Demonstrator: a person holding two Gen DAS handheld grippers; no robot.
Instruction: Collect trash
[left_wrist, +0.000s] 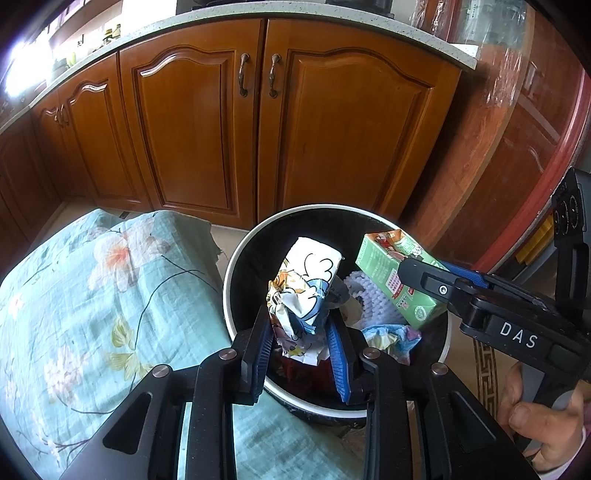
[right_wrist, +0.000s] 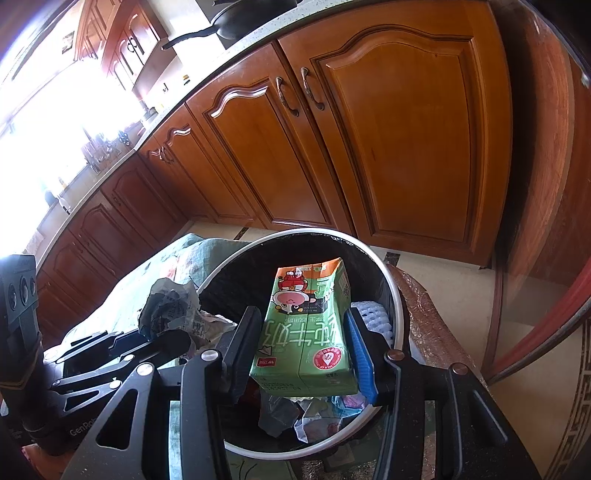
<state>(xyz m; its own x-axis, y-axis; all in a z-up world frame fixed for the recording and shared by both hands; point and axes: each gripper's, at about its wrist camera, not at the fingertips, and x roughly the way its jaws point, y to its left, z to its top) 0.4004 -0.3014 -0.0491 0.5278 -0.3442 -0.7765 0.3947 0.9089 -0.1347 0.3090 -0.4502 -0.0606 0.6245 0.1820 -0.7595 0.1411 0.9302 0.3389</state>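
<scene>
A round black trash bin with a white rim stands on the floor by the cabinets. My left gripper is shut on a crumpled cartoon-print wrapper and holds it over the bin. My right gripper is shut on a green milk carton over the bin; the carton also shows in the left wrist view, held by the right gripper. The wrapper shows at the left in the right wrist view. Several crumpled wrappers and white foam netting lie inside the bin.
A teal floral cloth covers a surface left of the bin. Brown wooden cabinet doors stand behind it. A round red-rimmed table with a plastic cover is at the right. A patterned rug lies by the bin.
</scene>
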